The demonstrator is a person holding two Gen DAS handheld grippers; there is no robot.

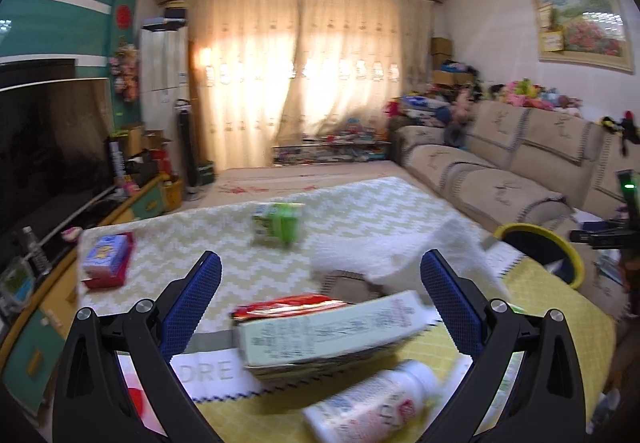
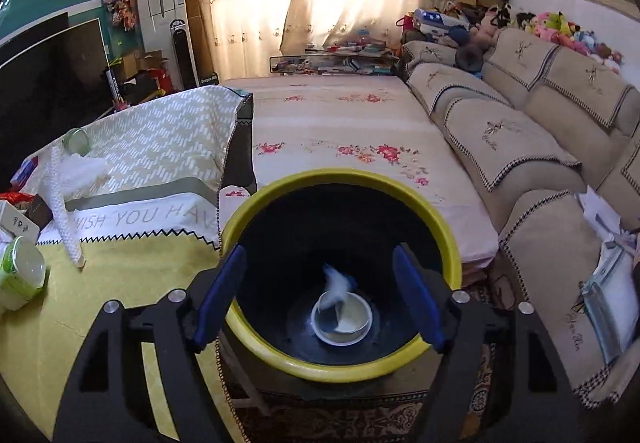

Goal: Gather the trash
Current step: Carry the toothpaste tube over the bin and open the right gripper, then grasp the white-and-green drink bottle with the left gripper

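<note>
Right gripper (image 2: 320,295): blue-padded black jaws stood spread wide over the bin mouth, nothing between the pads.
Bin: round black waste bin with a yellow rim (image 2: 448,227) stood just beside the table edge, between table and sofa; also seen at the far right of the left wrist view (image 1: 576,255).
Bin contents: a white shallow bowl-like cup (image 2: 344,323) lay on the bottom; a blurred white scrap (image 2: 336,283) showed just above it, whether touching I could not tell.
Left gripper (image 1: 320,283): jaws spread, empty, held above the table litter.
Trash on table: pale green-white flat carton (image 1: 328,331) lay on a red snack wrapper (image 1: 288,303); white plastic bottle with red-blue label (image 1: 376,403) lay on its side nearest the camera; green-white drink carton (image 1: 278,223) stood farther back; blue-and-red small box (image 1: 106,261) sat at the left edge; white crumpled tissue (image 1: 392,251) lay near the right finger.
Surface: table under a yellow-and-white zigzag cloth (image 1: 180,243).
Sharpness: near objects were motion-blurred in the left view.
</note>
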